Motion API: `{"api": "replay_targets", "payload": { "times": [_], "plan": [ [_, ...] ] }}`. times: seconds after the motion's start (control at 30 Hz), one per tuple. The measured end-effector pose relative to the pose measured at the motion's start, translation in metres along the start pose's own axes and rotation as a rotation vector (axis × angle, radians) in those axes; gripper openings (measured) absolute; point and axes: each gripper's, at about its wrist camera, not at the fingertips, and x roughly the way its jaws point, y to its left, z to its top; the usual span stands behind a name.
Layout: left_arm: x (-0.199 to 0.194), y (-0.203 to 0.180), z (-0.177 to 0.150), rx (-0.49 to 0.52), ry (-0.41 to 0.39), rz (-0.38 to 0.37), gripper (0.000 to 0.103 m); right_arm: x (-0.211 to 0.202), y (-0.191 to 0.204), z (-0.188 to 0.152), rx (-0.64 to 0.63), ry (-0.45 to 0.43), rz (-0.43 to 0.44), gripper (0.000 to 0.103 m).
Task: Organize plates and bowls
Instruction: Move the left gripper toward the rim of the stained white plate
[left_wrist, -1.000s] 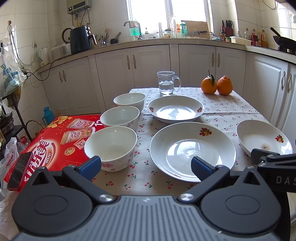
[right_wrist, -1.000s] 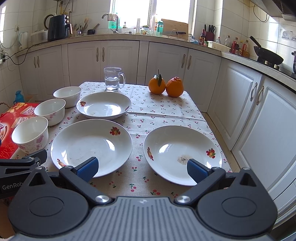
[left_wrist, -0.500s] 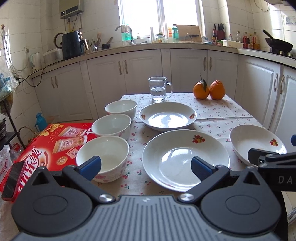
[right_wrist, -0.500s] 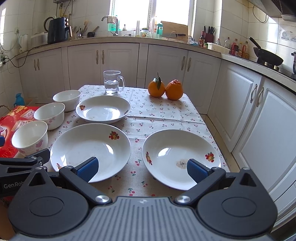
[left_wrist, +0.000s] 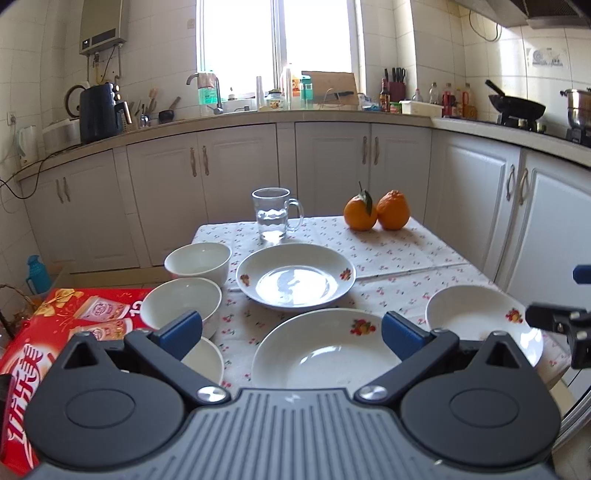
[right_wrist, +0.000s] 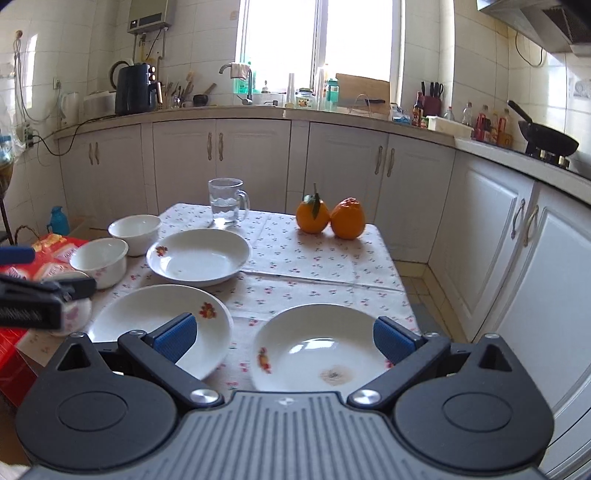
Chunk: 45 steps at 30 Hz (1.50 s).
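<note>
Three white plates with fruit prints lie on the cherry-print tablecloth: a far plate (left_wrist: 295, 280) (right_wrist: 199, 258), a near-left plate (left_wrist: 325, 354) (right_wrist: 155, 321) and a near-right plate (left_wrist: 476, 321) (right_wrist: 321, 347) with a brown stain. Three white bowls stand in a row along the left edge: far bowl (left_wrist: 197, 260) (right_wrist: 135, 229), middle bowl (left_wrist: 181, 301) (right_wrist: 99, 256), and a near bowl (left_wrist: 205, 360), partly hidden by a finger. My left gripper (left_wrist: 291, 330) hovers open above the near-left plate. My right gripper (right_wrist: 282, 339) hovers open over the near-right plate.
A glass mug of water (left_wrist: 275, 214) and two oranges (left_wrist: 376, 212) stand at the table's far end. A red carton (left_wrist: 55, 332) sits left of the table. White cabinets (right_wrist: 509, 236) run close along the right and behind.
Both grippers have risen and tilted upward, so the table sits lower in each view and more of the window and wall shows. Nothing on the table has moved.
</note>
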Motion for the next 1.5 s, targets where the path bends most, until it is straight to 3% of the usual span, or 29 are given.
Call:
{"api": "replay_targets", "payload": {
  "times": [0.3, 0.57, 0.8, 0.87, 1.2, 1.5],
  "plan": [
    [0.034, -0.015, 0.004, 0.031, 0.073, -0.072, 0.102, 0.022, -0.041, -0.037, 0.035, 0.109, 0.052, 0.103],
    [0.056, -0.035, 0.004, 0.103, 0.070, -0.112, 0.102, 0.052, -0.053, -0.070, 0.076, 0.215, 0.107, 0.103],
    [0.080, -0.048, 0.014, 0.132, 0.150, -0.170, 0.102, 0.075, -0.060, -0.085, 0.062, 0.271, 0.132, 0.103],
    [0.088, -0.058, 0.014, 0.173, 0.171, -0.170, 0.102, 0.081, -0.063, -0.085, 0.062, 0.275, 0.143, 0.103],
    [0.122, -0.090, 0.026, 0.261, 0.228, -0.325, 0.102, 0.098, -0.072, -0.086, -0.009, 0.274, 0.183, 0.103],
    [0.162, -0.123, 0.039, 0.325, 0.314, -0.526, 0.102, 0.097, -0.079, -0.095, -0.032, 0.185, 0.224, 0.103]
  ]
}}
